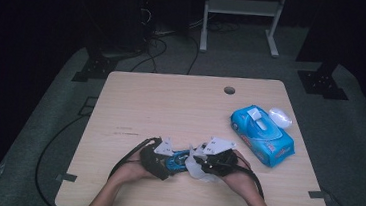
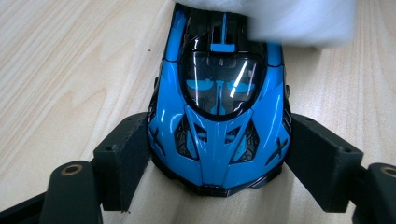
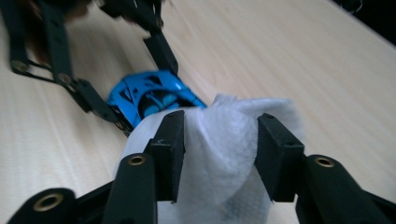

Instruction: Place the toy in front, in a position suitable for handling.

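On the worktop [image 1: 170, 107], the left gripper [image 2: 217, 154] clamps the blue toy car [image 2: 219, 121]; the right gripper [image 3: 219, 154] grasps a white wet wipe [image 3: 224, 140] against the car's rear. The blue wipes pack [image 1: 262, 135] lies with its lid open, wipes inside.

high: above, forward-down | gripper views: close, level | shared: toy car [image 2: 218, 112]

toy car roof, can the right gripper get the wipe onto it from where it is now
Probably yes. The right gripper has the white wipe between its pads, right at the toy car, which the left gripper clamps at the nose; the roof lies bare.
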Available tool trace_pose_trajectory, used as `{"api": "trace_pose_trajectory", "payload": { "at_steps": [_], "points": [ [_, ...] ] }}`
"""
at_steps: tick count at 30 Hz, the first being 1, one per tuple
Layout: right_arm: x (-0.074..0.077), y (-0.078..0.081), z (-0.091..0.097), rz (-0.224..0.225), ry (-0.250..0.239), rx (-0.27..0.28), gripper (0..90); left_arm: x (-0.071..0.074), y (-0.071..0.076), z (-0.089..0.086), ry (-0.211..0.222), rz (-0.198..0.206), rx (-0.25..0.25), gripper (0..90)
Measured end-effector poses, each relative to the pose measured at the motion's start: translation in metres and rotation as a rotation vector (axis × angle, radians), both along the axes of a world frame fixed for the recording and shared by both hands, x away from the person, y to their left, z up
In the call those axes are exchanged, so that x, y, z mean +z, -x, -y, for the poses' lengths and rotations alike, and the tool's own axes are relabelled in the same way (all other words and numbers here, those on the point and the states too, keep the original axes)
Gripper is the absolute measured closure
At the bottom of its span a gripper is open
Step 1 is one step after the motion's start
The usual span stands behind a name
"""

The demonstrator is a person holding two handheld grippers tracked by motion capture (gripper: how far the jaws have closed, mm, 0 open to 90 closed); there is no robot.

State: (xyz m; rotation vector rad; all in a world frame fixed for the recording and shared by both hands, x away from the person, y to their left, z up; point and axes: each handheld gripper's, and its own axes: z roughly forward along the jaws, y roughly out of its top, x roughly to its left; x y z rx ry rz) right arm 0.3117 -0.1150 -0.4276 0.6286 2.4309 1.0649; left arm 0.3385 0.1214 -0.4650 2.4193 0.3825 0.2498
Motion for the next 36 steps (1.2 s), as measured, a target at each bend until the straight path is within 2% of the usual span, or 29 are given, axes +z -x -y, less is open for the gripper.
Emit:
{"api": "trace_pose_trajectory", "payload": {
  "at_steps": [4,5,8,10,11,15,17,22,25,26,29,31,33,34,36],
  "points": [
    [-0.021,-0.005,-0.003,-0.017,0.003,-0.031,59.7,-0.001,-0.002,0.0,0.01,-0.009,-0.001,24.3],
    [-0.024,-0.005,-0.003,-0.017,-0.015,-0.03,63.5,-0.002,-0.002,0.0,0.007,-0.012,-0.004,24.2],
    [-0.029,-0.008,0.001,-0.093,-0.111,-0.022,77.0,-0.003,-0.003,-0.001,0.014,-0.017,-0.005,23.9],
    [-0.029,-0.01,0.005,-0.139,-0.134,-0.015,81.0,-0.003,-0.002,0.001,0.011,-0.013,-0.003,24.5],
    [-0.028,-0.011,0.008,-0.157,-0.131,-0.014,82.2,-0.003,-0.002,0.002,0.008,-0.011,0.001,24.6],
    [-0.024,-0.013,0.021,-0.129,-0.049,-0.055,84.1,-0.003,-0.002,0.002,0.012,-0.009,0.002,24.7],
    [-0.024,-0.013,0.023,-0.144,-0.065,-0.073,84.7,-0.003,-0.002,0.002,0.01,-0.004,-0.004,24.8],
    [-0.024,-0.005,0.001,-0.091,-0.019,-0.038,84.9,-0.004,-0.002,0.001,0.011,-0.006,-0.01,25.0],
    [-0.024,-0.01,0.009,-0.124,-0.041,-0.037,85.0,-0.004,-0.002,0.002,0.013,0.0,-0.02,25.1],
    [-0.024,-0.012,0.015,-0.131,-0.043,-0.053,85.0,-0.004,-0.002,0.002,0.012,0.001,-0.022,25.2],
    [-0.026,-0.016,0.027,-0.173,-0.094,-0.087,85.2,-0.004,-0.001,0.005,0.012,-0.001,-0.016,25.3],
    [-0.026,-0.013,0.02,-0.157,-0.078,-0.087,85.2,-0.004,-0.001,0.004,0.015,-0.004,-0.015,25.3],
    [-0.026,-0.007,0.009,-0.148,-0.091,-0.047,85.2,-0.004,0.0,0.004,0.013,-0.006,-0.012,25.3],
    [-0.025,-0.005,0.005,-0.127,-0.074,-0.034,85.2,-0.004,-0.001,0.004,0.015,-0.006,-0.014,25.3],
    [-0.023,-0.006,0.004,-0.129,-0.06,-0.02,85.1,-0.004,-0.001,0.004,0.016,-0.006,-0.018,25.4]
  ]
}}
